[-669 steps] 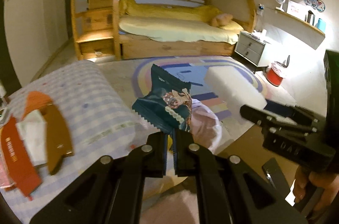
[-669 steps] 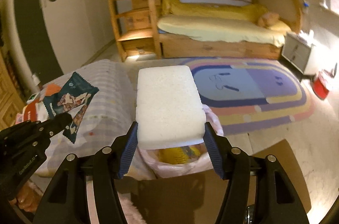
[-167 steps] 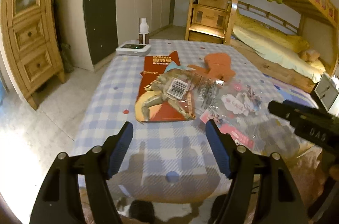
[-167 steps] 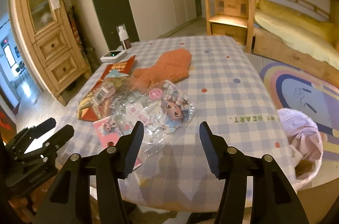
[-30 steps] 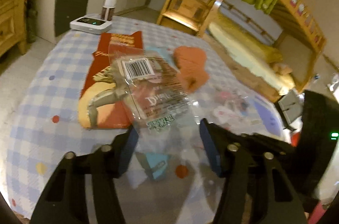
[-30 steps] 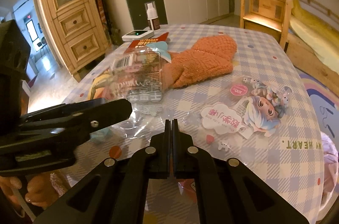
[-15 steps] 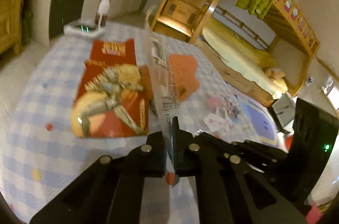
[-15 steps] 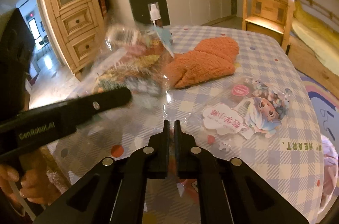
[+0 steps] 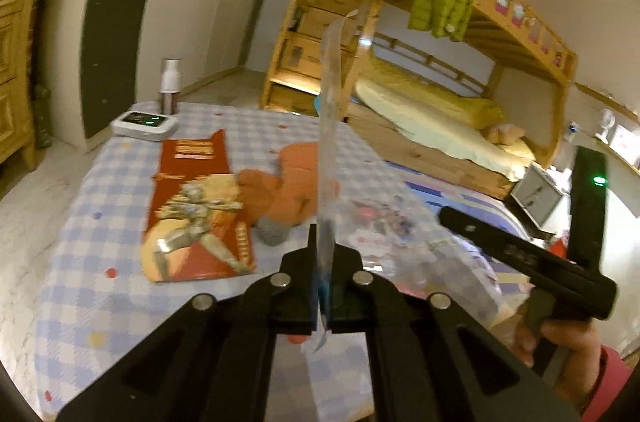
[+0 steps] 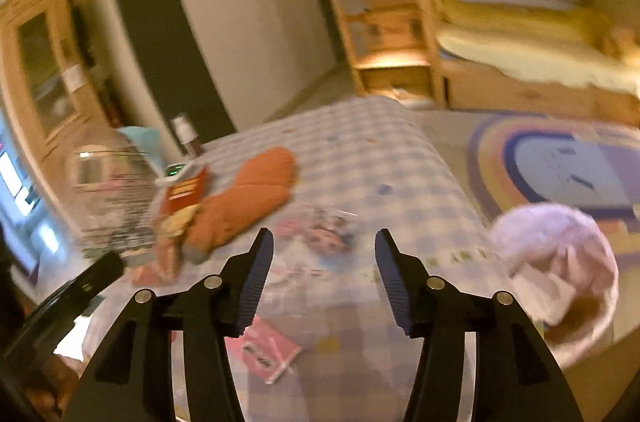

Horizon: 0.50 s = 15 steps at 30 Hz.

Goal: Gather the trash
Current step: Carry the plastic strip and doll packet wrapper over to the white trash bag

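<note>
Left gripper [image 9: 322, 262]: jaws fully closed on the lower edge of a clear wrapper [image 9: 330, 126], which stands edge-on and upright above the fingers, lifted clear of the table [image 9: 100, 230]. In the right wrist view the same wrapper [image 10: 112, 198] appears at far left as a see-through sheet with dark print, blurred, above the left gripper [image 10: 96, 272].

Right gripper [image 10: 324, 274]: jaws have just been opening and stand moderately apart, nothing between them. They hover over the table's near edge.

Table surface: checked cloth. A red packet [image 9: 196, 206] lies flat left of centre; an orange mitt [image 9: 296, 182] touches its right side. A clear doll packet [image 10: 320, 230] lies ahead of the right jaws, and a pink card [image 10: 264, 350] sits near the edge beneath the right gripper. A white box [image 9: 145, 123] and a bottle [image 9: 170, 86] stand at the far corner.

Clearance: the cloth is bare along the left side and the near edge. The table's right edge drops to the floor, where a pink-lined bin [image 10: 560, 262] stands just beside it, mouth open. A rug [image 10: 560, 162] lies beyond the bin; a bunk bed [image 9: 460, 70] stands well apart at the back.
</note>
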Motion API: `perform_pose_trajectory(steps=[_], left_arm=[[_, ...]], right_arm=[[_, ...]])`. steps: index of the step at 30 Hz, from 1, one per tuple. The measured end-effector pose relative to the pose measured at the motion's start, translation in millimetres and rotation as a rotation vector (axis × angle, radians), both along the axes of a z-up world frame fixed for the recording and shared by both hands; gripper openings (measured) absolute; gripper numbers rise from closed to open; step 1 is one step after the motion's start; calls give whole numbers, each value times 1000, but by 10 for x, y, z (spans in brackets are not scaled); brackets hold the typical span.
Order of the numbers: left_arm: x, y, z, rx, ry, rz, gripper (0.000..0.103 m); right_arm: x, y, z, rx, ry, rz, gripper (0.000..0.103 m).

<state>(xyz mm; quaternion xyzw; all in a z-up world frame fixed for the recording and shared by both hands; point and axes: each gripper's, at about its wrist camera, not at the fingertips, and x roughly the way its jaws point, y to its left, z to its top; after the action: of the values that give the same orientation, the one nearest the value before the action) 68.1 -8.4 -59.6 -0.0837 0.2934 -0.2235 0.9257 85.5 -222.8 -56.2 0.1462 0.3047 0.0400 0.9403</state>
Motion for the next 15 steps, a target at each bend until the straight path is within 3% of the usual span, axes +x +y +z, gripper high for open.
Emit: perform_pose_trajectory(steps=[3,9,13,15], left_arm=[[41,-187,-79,33,30,-50,0],[141,-416,-222,135,83,-67,0],[266,-415,-419,179,186,-52,0],[285,-398,-437,174,193,-51,0]], right_arm=[[73,3,-40,-29,32,-12,53],[244,72,-162,-94,78,17,39],[309,47,-237,-78,106,24,36],[354,29,-276,-53,136,31,36]])
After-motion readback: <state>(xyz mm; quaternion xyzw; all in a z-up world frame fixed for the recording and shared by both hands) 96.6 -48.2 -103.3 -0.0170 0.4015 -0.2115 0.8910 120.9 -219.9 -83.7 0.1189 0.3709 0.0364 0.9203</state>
